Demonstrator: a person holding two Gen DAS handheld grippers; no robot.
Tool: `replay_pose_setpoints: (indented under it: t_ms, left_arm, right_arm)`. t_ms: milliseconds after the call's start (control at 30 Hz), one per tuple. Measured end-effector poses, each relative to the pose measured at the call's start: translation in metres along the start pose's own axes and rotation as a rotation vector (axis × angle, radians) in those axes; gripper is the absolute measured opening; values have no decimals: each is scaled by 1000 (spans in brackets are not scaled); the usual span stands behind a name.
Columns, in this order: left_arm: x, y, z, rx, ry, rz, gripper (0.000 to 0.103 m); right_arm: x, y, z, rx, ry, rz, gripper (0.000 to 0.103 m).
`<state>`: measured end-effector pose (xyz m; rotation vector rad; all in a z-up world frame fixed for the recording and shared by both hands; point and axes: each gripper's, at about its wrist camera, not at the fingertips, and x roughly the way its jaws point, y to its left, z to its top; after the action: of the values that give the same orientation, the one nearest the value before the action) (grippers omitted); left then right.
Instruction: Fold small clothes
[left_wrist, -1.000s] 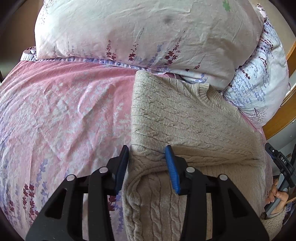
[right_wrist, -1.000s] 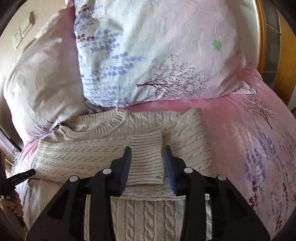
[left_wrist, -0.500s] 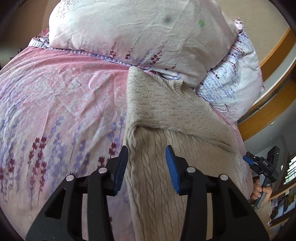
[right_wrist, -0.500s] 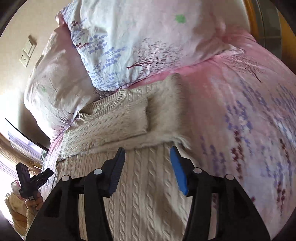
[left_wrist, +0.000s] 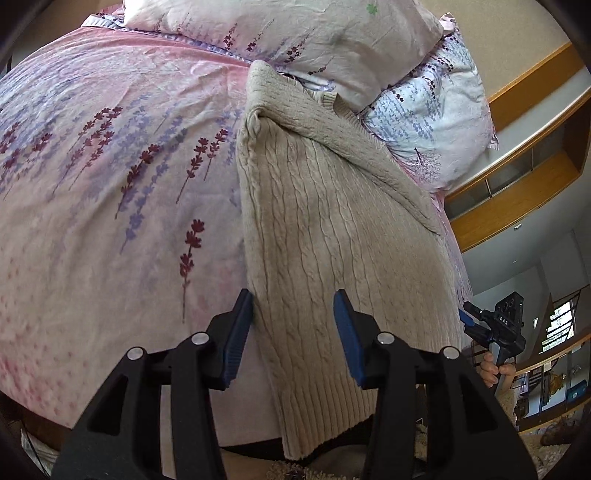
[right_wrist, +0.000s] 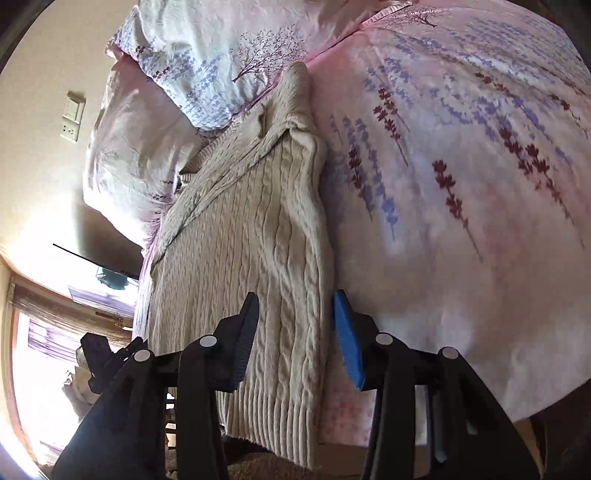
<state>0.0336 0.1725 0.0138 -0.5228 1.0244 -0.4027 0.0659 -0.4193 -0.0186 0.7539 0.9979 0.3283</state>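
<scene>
Left tool (left_wrist: 293, 314) part-open over sweater (left_wrist: 332, 240) edge, gripping nothing; right tool (right_wrist: 295, 314) closing, astride sweater, empty.

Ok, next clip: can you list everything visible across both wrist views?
sweater: one, beige cable-knit, sleeves folded in, lengthwise on the bed, hem over the near edge
bedspread: one, pink with purple flower sprigs, under the sweater
pillows: two, pale floral, at the head of the bed
wall switch plates: two, cream, wall beside the pillows
wooden shelving: orange-brown, beyond the bed
left tool: black, blue pads, open astride the sweater's left edge
right tool: same, jaws closing, not pressing the sweater's right edge
</scene>
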Motion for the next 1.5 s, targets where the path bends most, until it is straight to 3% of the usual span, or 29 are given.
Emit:
replay_pose_setpoints:
  t_ms: [167,400,467,567,600,733,1100,1200,1500]
  left_arm:
    - [-7,1,-22,-49,15,-79,43]
    - [-2,-7,-49,-74,72,-146,26]
    - [2,-11,-51,-65,80,-135,21]
    - [4,-17,-49,-40,75,-93,12]
    - [4,-18,-48,-33,71,-82,8]
    - [-5,-27,-40,31,2,-50,7]
    - [-46,-38,33,81,-249,13,6]
    - [-51,-50,60,125,-316,59,6]
    - [-16,-82,160,224,-393,208,6]
  right_arm:
    - [2,-1,-30,13,47,104,34]
    - [8,19,-51,-51,97,156,30]
    - [10,24,-53,-71,98,149,29]
    - [7,29,-53,-96,70,144,10]
    - [4,31,-52,-107,49,140,10]
    - [-14,41,-46,-151,-65,157,8]
    - [-48,71,-9,-257,-344,157,8]
    - [-54,89,8,-320,-432,133,8]
    - [-21,129,89,-419,-552,29,8]
